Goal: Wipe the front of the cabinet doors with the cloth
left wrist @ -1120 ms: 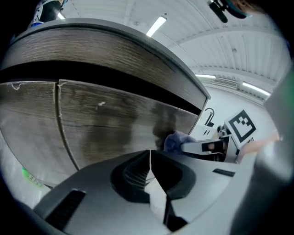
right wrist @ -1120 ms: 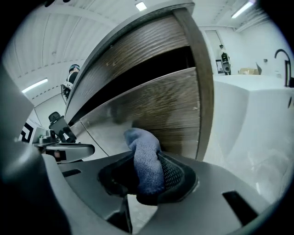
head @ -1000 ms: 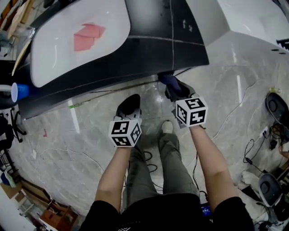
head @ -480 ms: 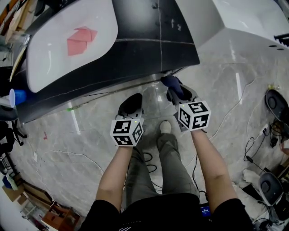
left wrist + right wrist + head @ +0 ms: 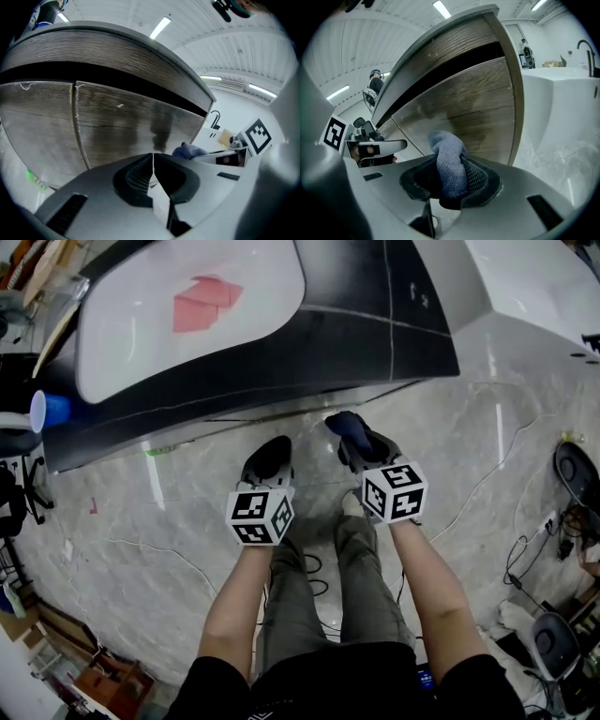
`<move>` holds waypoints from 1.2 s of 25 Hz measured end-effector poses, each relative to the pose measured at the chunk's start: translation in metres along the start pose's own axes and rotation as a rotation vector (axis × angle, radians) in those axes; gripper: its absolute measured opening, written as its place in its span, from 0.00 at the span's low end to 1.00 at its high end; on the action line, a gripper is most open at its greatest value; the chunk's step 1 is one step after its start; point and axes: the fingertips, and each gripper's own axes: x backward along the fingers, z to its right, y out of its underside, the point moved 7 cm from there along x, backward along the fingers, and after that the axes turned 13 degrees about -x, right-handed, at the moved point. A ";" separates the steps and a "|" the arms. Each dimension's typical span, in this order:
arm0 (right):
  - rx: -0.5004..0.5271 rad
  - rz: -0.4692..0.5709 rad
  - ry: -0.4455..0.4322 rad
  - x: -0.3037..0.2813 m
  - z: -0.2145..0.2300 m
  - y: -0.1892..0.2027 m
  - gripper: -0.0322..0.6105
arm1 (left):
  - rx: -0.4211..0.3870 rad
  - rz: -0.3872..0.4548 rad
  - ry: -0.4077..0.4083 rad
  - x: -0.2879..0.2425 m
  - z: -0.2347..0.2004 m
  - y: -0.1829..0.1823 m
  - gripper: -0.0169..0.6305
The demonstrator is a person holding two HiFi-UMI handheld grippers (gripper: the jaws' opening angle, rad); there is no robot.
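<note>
The cabinet (image 5: 281, 352) has dark wood-grain doors (image 5: 117, 126) under a white top, with a seam between two doors (image 5: 75, 122). My right gripper (image 5: 352, 439) is shut on a blue cloth (image 5: 447, 150), which bulges out between its jaws. It is held low, just in front of the right-hand door (image 5: 478, 108), and I cannot tell whether the cloth touches the door. My left gripper (image 5: 267, 463) is beside it, shut with nothing in it, its tips meeting (image 5: 152, 161) while pointing at the doors. The cloth (image 5: 187, 151) also shows at the right of the left gripper view.
A pink folded item (image 5: 206, 301) lies on the white countertop. A blue cup (image 5: 47, 411) and clutter stand at the left. A white unit (image 5: 534, 287) adjoins the cabinet on the right. Cables (image 5: 487, 474) trail over the marble floor; the person's legs are below the grippers.
The cloth was at the cabinet's bottom edge before; now the right gripper holds it a little back from that edge. The left gripper has hardly moved.
</note>
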 end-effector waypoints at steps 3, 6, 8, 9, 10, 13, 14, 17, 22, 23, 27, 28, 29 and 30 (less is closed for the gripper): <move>0.017 -0.026 -0.019 -0.013 -0.019 0.009 0.23 | 0.016 -0.003 -0.027 0.015 -0.018 0.009 0.05; 0.033 -0.048 -0.038 -0.029 -0.036 0.018 0.23 | 0.029 -0.009 -0.051 0.027 -0.036 0.019 0.05; 0.045 -0.066 -0.050 -0.040 -0.047 0.024 0.23 | 0.033 -0.016 -0.068 0.035 -0.048 0.026 0.05; 0.052 -0.077 -0.056 -0.045 -0.053 0.028 0.23 | 0.035 -0.020 -0.076 0.039 -0.054 0.030 0.05; 0.059 -0.087 -0.061 -0.050 -0.058 0.031 0.23 | 0.038 -0.023 -0.084 0.041 -0.059 0.033 0.05; 0.078 -0.113 -0.080 -0.066 -0.073 0.040 0.23 | 0.043 -0.027 -0.103 0.048 -0.074 0.042 0.05; 0.085 -0.121 -0.086 -0.071 -0.078 0.043 0.23 | 0.044 -0.028 -0.110 0.050 -0.080 0.045 0.05; 0.109 -0.145 -0.104 -0.088 -0.092 0.049 0.23 | 0.048 -0.033 -0.124 0.055 -0.093 0.053 0.05; 0.176 -0.181 -0.148 -0.118 -0.113 0.052 0.23 | 0.057 -0.044 -0.142 0.059 -0.112 0.063 0.05; 0.186 -0.185 -0.156 -0.123 -0.117 0.052 0.23 | 0.058 -0.043 -0.146 0.060 -0.116 0.064 0.05; 0.203 -0.203 -0.175 -0.139 -0.129 0.053 0.23 | 0.061 -0.047 -0.159 0.059 -0.127 0.070 0.05; 0.205 -0.209 -0.181 -0.143 -0.132 0.054 0.23 | 0.062 -0.050 -0.164 0.058 -0.130 0.072 0.05; 0.210 -0.215 -0.187 -0.146 -0.134 0.055 0.23 | 0.064 -0.053 -0.169 0.057 -0.132 0.073 0.05; 0.217 -0.223 -0.192 -0.150 -0.135 0.056 0.23 | 0.067 -0.054 -0.174 0.056 -0.134 0.074 0.05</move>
